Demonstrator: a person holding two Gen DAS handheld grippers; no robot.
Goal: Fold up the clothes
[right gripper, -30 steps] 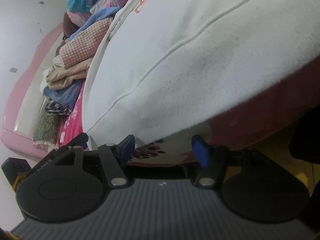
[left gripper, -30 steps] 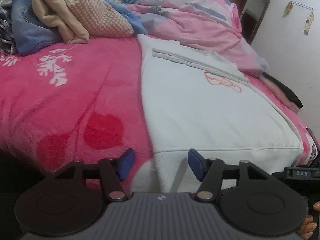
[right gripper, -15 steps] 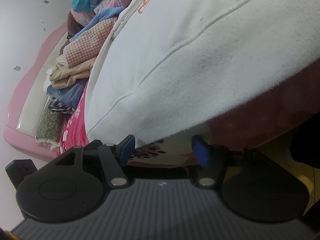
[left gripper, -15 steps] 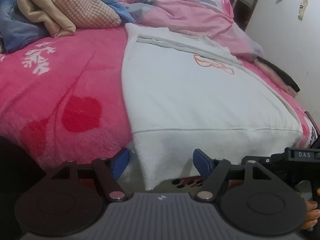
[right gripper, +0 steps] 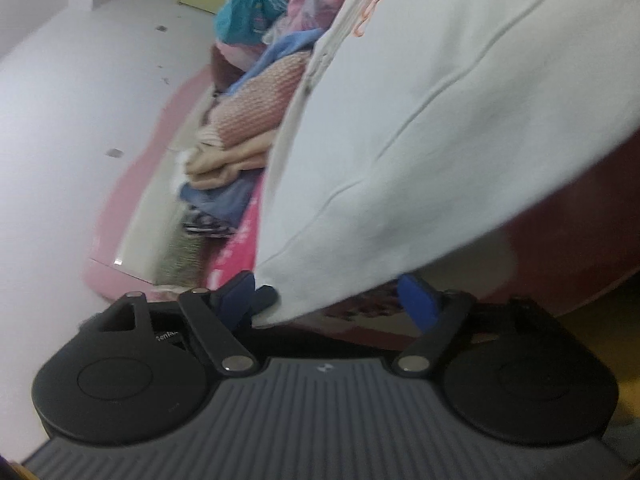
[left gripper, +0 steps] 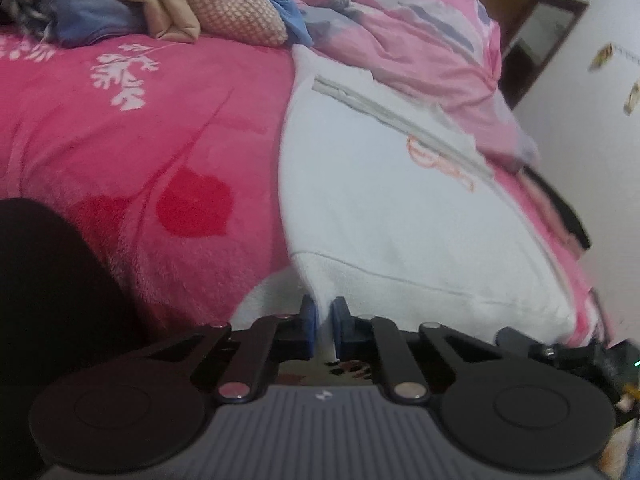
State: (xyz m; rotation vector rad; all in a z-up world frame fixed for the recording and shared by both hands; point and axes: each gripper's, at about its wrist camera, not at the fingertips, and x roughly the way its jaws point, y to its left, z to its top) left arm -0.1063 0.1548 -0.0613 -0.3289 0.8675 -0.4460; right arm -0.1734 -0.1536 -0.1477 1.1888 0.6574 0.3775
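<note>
fabric is pinched now: our left tool has closed its blue pads on the near left corner of the white sweatshirt, where half a second ago those pads stood wide apart on either side of the hem. a small peak of cloth rises between them, so the grip looks real, not a brush past.

our right tool has its fingers spread as before, and the hem hangs into the gap without being clamped; the view is blurred and has tilted since the last frame, so we judge that this hand is moving in for its own hold.

the sweatshirt lies flat on the pink blanket on the bed, sleeves tucked across the chest, with its bottom edge hanging over the near side. a pile of other clothes sits at the far end, well apart from it.

with one corner held and the other about to be, we read this as the start of lifting the hem toward the collar.
</note>
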